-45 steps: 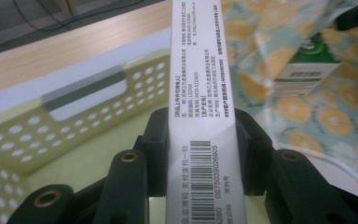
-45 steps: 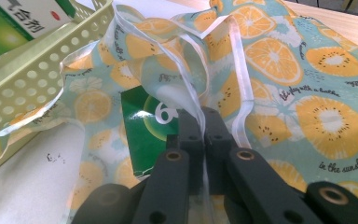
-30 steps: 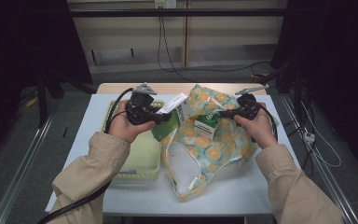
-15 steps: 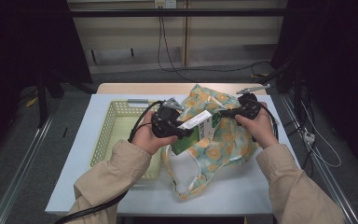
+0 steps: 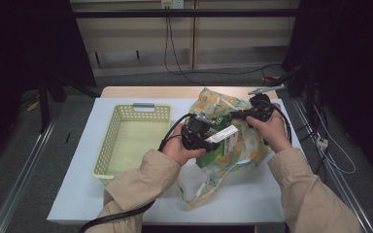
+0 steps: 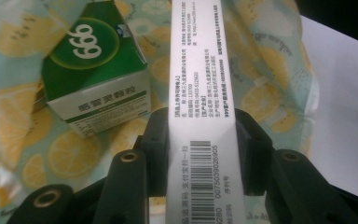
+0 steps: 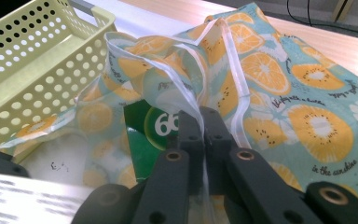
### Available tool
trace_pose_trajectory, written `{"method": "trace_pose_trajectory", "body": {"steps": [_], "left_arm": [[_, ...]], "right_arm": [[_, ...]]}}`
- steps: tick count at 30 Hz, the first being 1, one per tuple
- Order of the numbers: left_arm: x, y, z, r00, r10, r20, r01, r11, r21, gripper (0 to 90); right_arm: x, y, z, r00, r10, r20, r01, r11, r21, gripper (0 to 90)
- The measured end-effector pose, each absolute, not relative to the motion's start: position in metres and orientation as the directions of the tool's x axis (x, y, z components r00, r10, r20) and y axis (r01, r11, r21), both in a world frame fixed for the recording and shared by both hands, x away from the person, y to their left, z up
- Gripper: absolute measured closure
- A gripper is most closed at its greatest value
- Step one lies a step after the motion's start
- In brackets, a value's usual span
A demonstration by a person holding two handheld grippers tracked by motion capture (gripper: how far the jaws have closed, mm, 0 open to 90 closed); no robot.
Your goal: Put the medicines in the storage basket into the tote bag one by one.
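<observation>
A white box (image 6: 204, 112) is clamped between the jaws of the left gripper (image 5: 205, 141), above the fruit-print bag (image 5: 245, 145) that lies on the right half of the white table (image 5: 102, 194). In the left gripper view the narrow side of this box is turned up: a barcode is printed on it with the digits 0075039026905 beside it, and above that come several lines of small Chinese print too fine to be read.

A green box (image 6: 95, 70) is seen inside the bag, just beside the held one. The figures "999" are set in white on a round green emblem on its top, and a row of green Chinese characters runs along its white front panel. In the right gripper view the same emblem (image 7: 161, 123) is partly covered by the cloth.

The right gripper (image 7: 204, 140) is closed on the white-piped rim of the bag, which is lifted near the far right corner of the table. On the cloth the words "in the sunshine" can be read between orange and kiwi slices.

A pale yellow perforated basket (image 5: 108, 145) stands on the left half of the table, just beside the bag.
</observation>
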State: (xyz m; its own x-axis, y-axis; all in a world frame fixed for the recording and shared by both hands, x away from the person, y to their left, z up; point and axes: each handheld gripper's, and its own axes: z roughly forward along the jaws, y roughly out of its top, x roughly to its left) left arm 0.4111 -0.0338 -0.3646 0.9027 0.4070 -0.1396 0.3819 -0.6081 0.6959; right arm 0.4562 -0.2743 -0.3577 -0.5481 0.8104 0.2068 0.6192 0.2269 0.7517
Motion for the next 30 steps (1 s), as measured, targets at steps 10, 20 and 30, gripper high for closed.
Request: {"method": "trace_pose_trajectory", "body": {"steps": [10, 20, 30], "left_arm": [[0.423, -0.048, -0.38, 0.879, 0.45, -0.158, 0.42, -0.573, 0.704, 62.5], [0.433, -0.066, -0.389, 0.874, 0.463, -0.148, 0.421, -0.568, 0.707, 62.5], [0.439, -0.078, -0.394, 0.874, 0.469, -0.125, 0.406, -0.565, 0.718, 62.4]], "right_arm": [[0.457, -0.276, -0.355, -0.549, 0.81, 0.207, 0.617, 0.226, 0.754, 89.1], [0.458, -0.277, -0.356, -0.546, 0.811, 0.209, 0.619, 0.222, 0.754, 89.1], [0.459, -0.28, -0.356, -0.546, 0.81, 0.212, 0.618, 0.219, 0.755, 89.1]]}}
